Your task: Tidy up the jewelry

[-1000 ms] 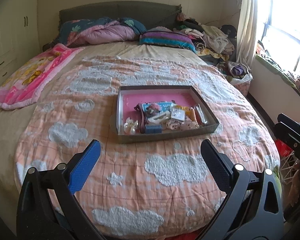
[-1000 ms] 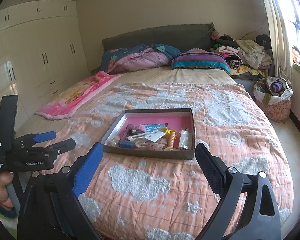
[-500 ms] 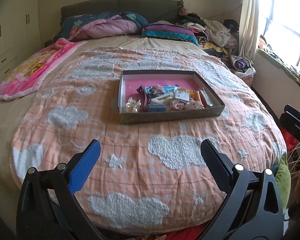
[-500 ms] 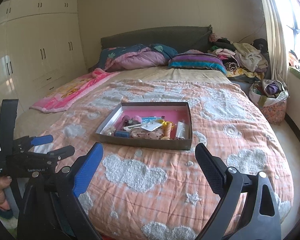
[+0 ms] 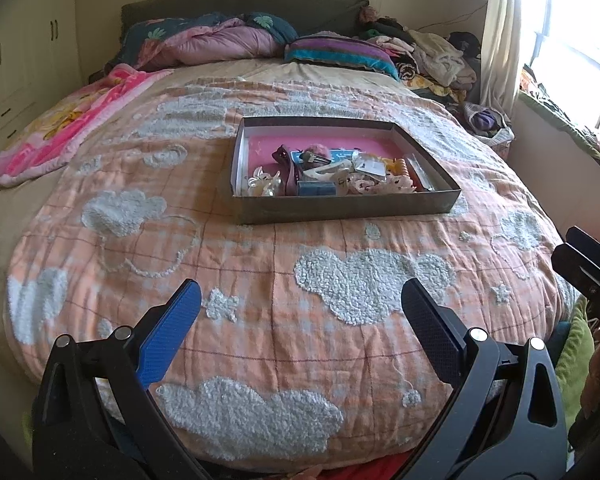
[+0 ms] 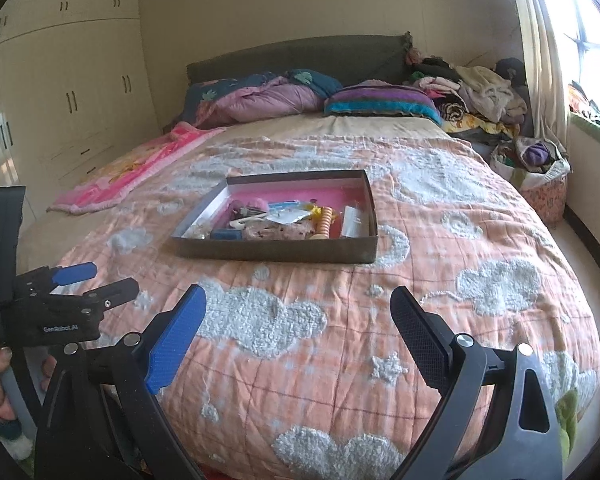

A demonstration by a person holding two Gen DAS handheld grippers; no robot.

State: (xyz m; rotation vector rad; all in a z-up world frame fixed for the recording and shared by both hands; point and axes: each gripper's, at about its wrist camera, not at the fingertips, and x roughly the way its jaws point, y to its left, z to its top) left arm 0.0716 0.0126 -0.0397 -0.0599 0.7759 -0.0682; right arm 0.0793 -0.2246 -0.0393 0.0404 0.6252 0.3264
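A shallow grey box (image 5: 340,210) with a pink floor sits on the bed's orange cloud quilt. It holds several mixed jewelry pieces and hair accessories (image 5: 328,176), piled toward its near side. The box also shows in the right wrist view (image 6: 276,250). My left gripper (image 5: 300,300) is open and empty, above the foot of the bed, well short of the box. My right gripper (image 6: 298,308) is open and empty, also short of the box. The left gripper shows at the left edge of the right wrist view (image 6: 96,282).
The orange quilt (image 5: 260,280) covers the bed. A pink blanket (image 5: 72,128) lies at the left. Pillows and bedding (image 5: 228,40) line the headboard. A clothes pile (image 5: 428,56) and a basket (image 6: 540,176) stand at the right by the window. Wardrobes (image 6: 60,100) are on the left.
Both grippers have pulled back and dropped lower, so the box looks farther away and more of the quilt's foot shows. Both stay open and empty.
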